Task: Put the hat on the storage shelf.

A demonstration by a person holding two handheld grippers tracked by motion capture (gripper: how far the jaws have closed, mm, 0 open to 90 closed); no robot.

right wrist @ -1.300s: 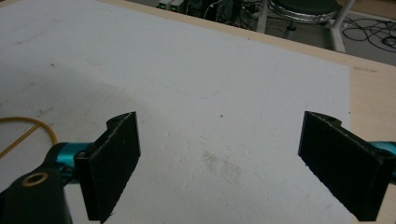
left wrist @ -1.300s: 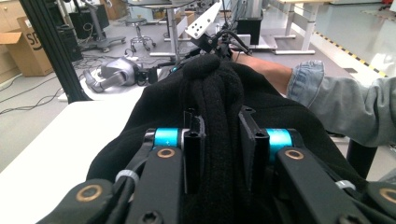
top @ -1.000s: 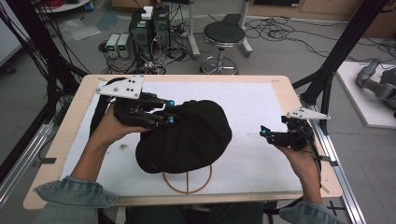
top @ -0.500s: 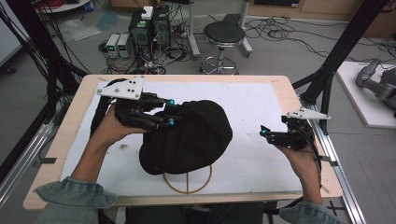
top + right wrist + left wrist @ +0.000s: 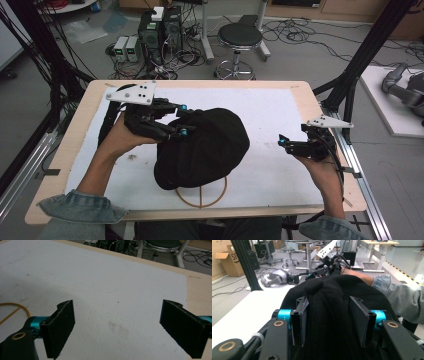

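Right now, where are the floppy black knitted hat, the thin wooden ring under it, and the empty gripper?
black knitted hat (image 5: 202,147): high view, middle of its crown.
thin wooden ring (image 5: 220,192): high view, exposed right arc.
right gripper (image 5: 281,142): high view, between its fingertips.

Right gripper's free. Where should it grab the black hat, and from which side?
Probably the hat's near right edge, coming in low from the right across the white mat. That side faces the open right gripper and is bare; the left gripper already pinches the soft fabric on the far left.
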